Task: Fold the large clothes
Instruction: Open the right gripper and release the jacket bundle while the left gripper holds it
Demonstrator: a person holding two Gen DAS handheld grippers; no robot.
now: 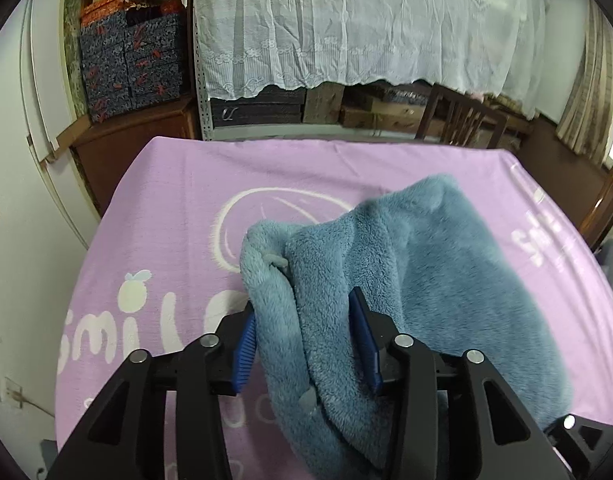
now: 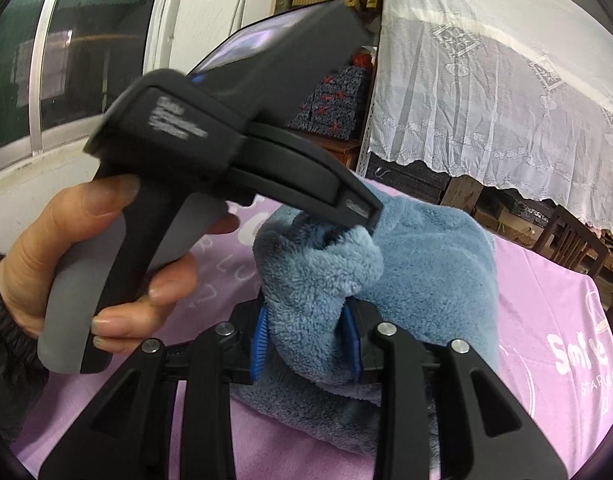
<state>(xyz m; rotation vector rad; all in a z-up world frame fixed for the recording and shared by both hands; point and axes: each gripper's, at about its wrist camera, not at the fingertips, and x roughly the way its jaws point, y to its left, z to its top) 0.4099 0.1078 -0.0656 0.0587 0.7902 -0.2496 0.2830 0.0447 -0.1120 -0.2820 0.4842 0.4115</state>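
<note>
My left gripper is clamped on a bunched fold of the blue fleece garment, blue pads pressed into the pile on both sides. From the left wrist view the fleece hangs over the fingers and spreads right and forward across the purple sheet, which carries white "smile" lettering and a round face print. Two small grey tabs on the fleece edge, can't tell what they are. My right gripper is also closed on the same blue fleece garment, pads squeezing a thick rolled wad of it. In the right wrist view the left gripper comes in from upper left, its tip touching the fleece just above my right grip; its finger state isn't readable from this angle, blurred. The left hand wraps the grey handle. The garment sits lifted in a heap above the purple sheet, a lower layer lying flat on the sheet beneath the right fingers. Behind: white lace curtain over shelving, patterned boxes on a wooden cabinet at left, wooden chair at right.
</note>
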